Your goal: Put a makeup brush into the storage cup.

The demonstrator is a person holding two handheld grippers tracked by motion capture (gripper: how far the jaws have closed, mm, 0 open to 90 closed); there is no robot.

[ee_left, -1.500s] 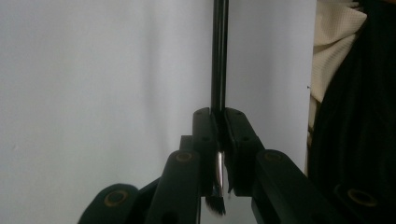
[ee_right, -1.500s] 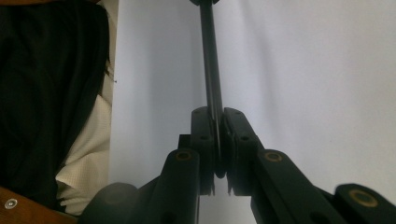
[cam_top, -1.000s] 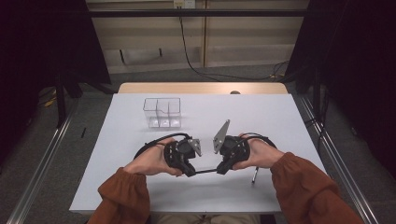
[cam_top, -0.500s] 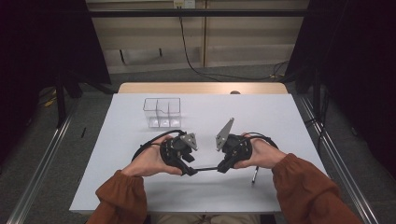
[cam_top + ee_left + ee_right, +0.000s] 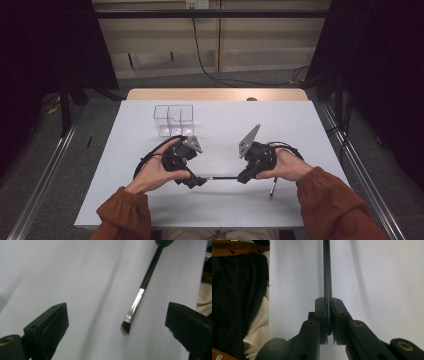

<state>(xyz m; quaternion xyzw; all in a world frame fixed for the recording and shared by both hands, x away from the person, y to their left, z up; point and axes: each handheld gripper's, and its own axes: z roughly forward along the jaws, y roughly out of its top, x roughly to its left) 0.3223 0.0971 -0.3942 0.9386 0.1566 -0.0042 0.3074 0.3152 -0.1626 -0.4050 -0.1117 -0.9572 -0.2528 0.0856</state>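
Observation:
A slim make-up brush [image 5: 222, 178] with a black handle, silver ferrule and dark bristles hangs level just above the white table [image 5: 300, 125], between my two hands. My right gripper [image 5: 243, 178] is shut on the handle; in the right gripper view the handle [image 5: 327, 275] runs straight out from the closed jaws [image 5: 328, 305]. My left gripper [image 5: 196, 181] stands open, its jaws having just been opening. In the left gripper view the brush [image 5: 144, 281] points its bristle end down between the wide jaws [image 5: 117, 325], touching neither pad.
A clear plastic box [image 5: 173, 119] with compartments stands at the back left of the table. A thin dark stick [image 5: 272, 187] lies by my right wrist. The table's near edge and a person's clothing [image 5: 239, 302] are close behind the grippers.
The left gripper's jaws have opened and let go of the brush's bristle end, and that hand has drawn a little to the left. The right gripper has kept still, holding the handle.

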